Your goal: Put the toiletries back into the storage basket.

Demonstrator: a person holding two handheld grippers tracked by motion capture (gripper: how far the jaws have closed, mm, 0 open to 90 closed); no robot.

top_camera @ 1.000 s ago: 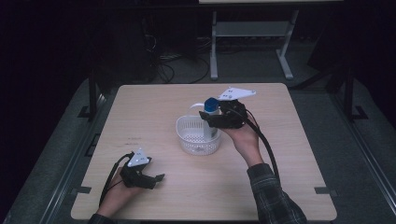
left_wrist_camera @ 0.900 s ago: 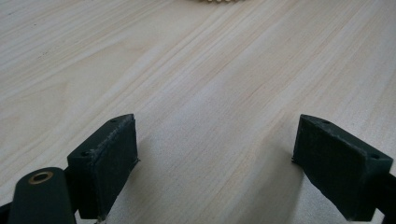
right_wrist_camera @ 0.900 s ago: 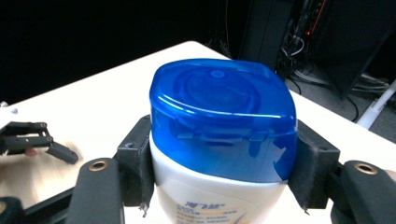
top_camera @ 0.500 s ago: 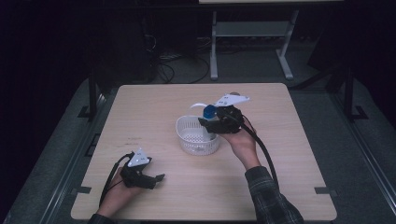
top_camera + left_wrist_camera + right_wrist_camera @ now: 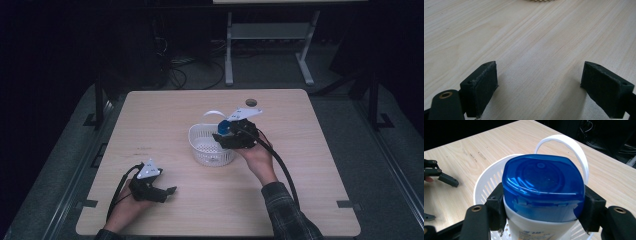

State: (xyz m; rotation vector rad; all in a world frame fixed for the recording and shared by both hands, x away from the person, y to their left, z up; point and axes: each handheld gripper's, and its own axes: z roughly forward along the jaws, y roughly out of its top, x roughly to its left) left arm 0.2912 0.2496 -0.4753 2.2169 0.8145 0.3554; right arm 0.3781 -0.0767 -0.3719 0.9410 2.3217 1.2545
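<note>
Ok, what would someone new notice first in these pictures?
Probably the bright blue cap of a white bottle, clamped in the right hand-held gripper just above a white slotted basket at the middle of the wooden table. Next, the left hand-held gripper resting open near the table's front left corner.

The basket (image 5: 211,145) stands near the middle of the worktop (image 5: 310,165). The right tool (image 5: 226,136) hangs over the basket's right rim, with the bottle (image 5: 541,195) between its jaws, above the basket. The left tool (image 5: 167,192) lies on the worktop near its front left corner, well apart from the basket.
</note>
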